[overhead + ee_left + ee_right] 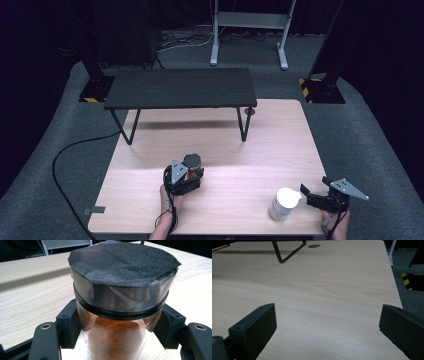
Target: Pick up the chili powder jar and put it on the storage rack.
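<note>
Basically left gripper (192,176) pinches the spice jar (117,315) low on its body at mid-table, lid (122,262) left clear, while right gripper (311,194) sits spread beside the white bottle (284,204).

Both grippers: matte black bodies, blocky black jaws, each topped by a grey three-cornered plate. Left gripper (189,176) has brass-coloured screw inserts in its jaw arms (seen in its own view). Right gripper (306,194): same build. Black cable trails from each.
</note>
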`<state>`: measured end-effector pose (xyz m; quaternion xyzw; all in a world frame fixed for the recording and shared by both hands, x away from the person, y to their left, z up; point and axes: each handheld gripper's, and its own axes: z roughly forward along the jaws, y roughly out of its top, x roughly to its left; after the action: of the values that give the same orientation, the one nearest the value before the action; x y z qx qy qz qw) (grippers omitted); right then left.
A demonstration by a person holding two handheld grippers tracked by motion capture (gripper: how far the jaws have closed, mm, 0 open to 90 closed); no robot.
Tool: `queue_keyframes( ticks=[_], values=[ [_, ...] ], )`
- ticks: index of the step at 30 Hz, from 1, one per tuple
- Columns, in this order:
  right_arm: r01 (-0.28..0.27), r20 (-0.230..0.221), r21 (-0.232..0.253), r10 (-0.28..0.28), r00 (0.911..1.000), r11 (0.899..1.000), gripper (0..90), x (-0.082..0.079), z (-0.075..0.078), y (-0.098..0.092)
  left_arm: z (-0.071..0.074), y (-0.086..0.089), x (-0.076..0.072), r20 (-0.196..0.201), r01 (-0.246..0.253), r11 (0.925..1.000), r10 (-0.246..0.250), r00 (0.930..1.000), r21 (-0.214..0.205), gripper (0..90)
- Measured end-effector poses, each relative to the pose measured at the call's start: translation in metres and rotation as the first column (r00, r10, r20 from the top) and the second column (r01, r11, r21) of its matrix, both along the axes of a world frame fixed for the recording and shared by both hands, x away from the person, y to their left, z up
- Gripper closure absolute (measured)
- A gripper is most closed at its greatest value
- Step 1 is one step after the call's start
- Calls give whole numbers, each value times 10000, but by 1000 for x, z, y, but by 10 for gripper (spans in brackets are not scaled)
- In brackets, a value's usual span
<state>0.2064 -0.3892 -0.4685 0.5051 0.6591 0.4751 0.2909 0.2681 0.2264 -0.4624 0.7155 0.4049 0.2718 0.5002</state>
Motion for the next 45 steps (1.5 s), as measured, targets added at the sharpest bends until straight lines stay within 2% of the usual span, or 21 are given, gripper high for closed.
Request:
queue_keyframes(
  ticks=[8,12,16,45],
  values=[
    [9,-30,-41,-9,10000,10000,4,0,1,1,12,7,0,60,-48,10000,48,10000,-54,318],
    [-14,-48,-54,13,10000,10000,4,1,1,1,18,12,3,-119,-105,9996,102,9999,-244,319],
    [-65,-152,-45,65,9999,10000,4,3,2,0,21,13,4,-115,-72,9997,69,9999,-216,319],
    [-61,-96,-69,60,9999,10000,10,2,2,0,52,28,13,117,39,9999,-38,9999,-126,319]
  ],
)
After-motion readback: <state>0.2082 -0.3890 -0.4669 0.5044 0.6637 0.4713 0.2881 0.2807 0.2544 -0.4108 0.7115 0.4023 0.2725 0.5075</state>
